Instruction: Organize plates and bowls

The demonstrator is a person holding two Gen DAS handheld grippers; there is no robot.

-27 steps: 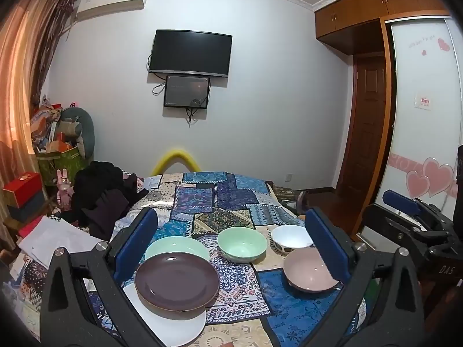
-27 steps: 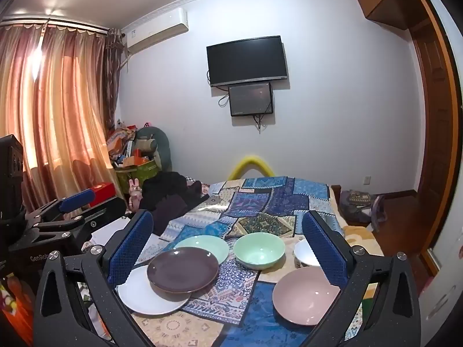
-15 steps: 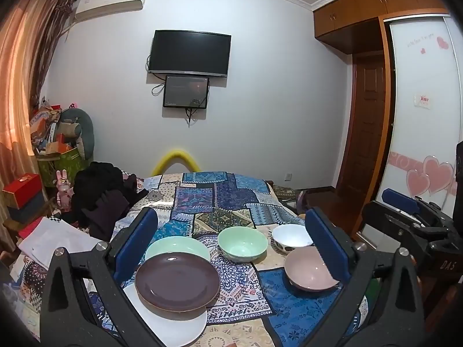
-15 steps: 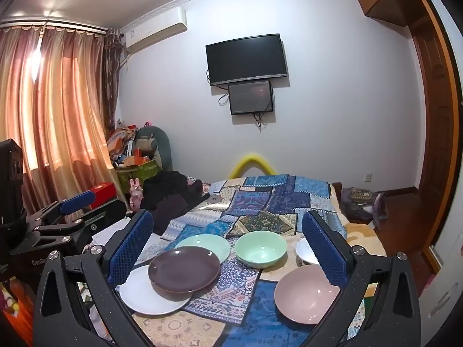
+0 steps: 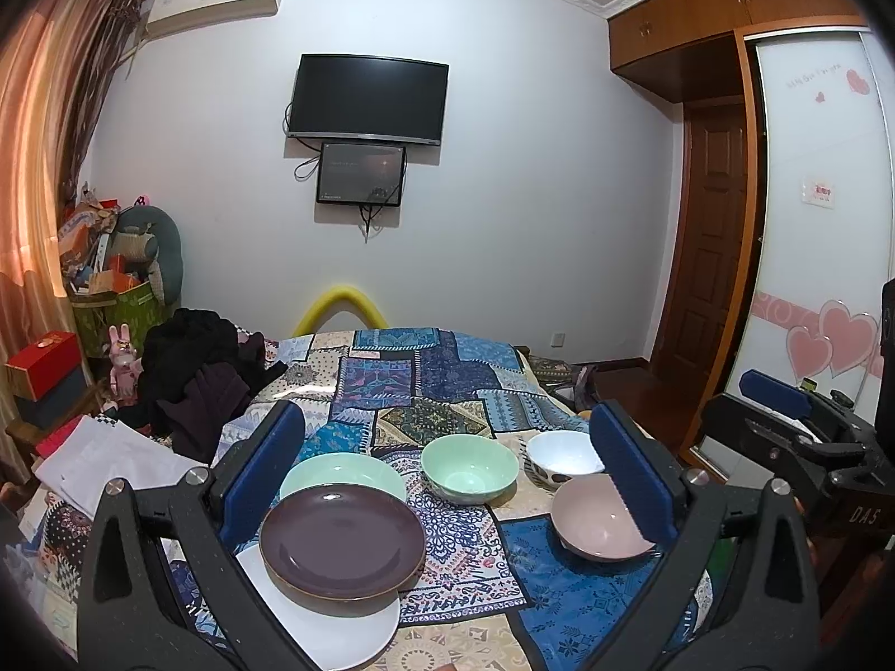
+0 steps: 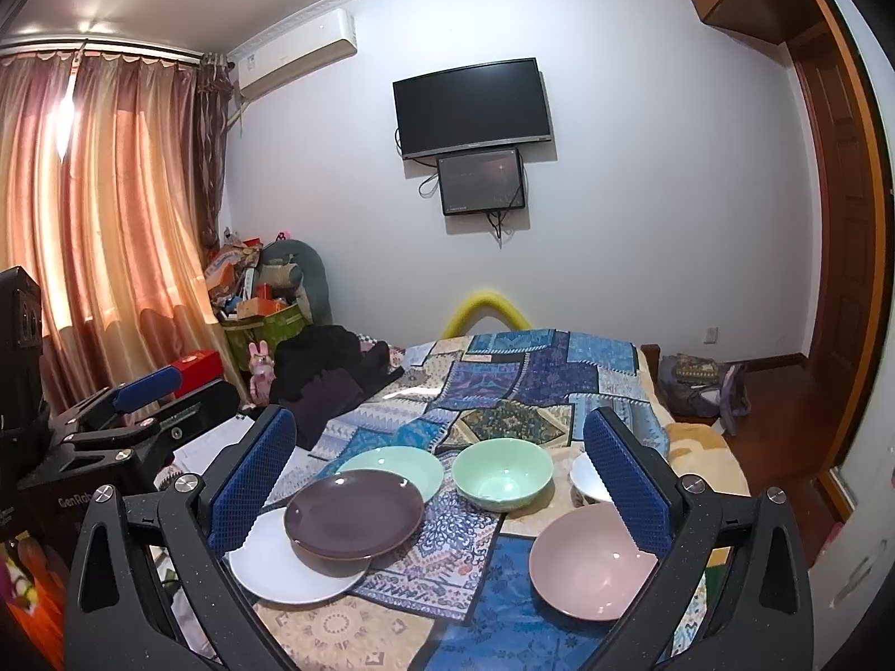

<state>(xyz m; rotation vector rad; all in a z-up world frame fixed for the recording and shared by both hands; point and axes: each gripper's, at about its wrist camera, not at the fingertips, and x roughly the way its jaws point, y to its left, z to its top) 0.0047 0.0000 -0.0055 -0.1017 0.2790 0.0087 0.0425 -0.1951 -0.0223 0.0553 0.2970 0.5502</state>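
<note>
On the patchwork bedspread (image 5: pixel 425 380) a dark brown plate (image 5: pixel 342 547) lies partly on a white plate (image 5: pixel 335 623), with a pale green plate (image 5: pixel 347 475) behind. A green bowl (image 5: pixel 469 467), a white bowl (image 5: pixel 562 456) and a pink bowl (image 5: pixel 593 523) stand to the right. The same dishes show in the right wrist view: brown plate (image 6: pixel 353 514), white plate (image 6: pixel 279 570), green bowl (image 6: pixel 502 472), pink bowl (image 6: pixel 587 559). My left gripper (image 5: pixel 447 475) is open and empty above the dishes. My right gripper (image 6: pixel 442 475) is open and empty.
A pile of dark clothes (image 5: pixel 196 374) lies at the bed's left. Boxes and a cluttered green bin (image 5: pixel 117 302) stand by the curtain. A wardrobe and door (image 5: pixel 710 257) are to the right. A TV (image 5: pixel 366 98) hangs on the far wall.
Both views have shifted only slightly; the dishes have not moved and both grippers stay open.
</note>
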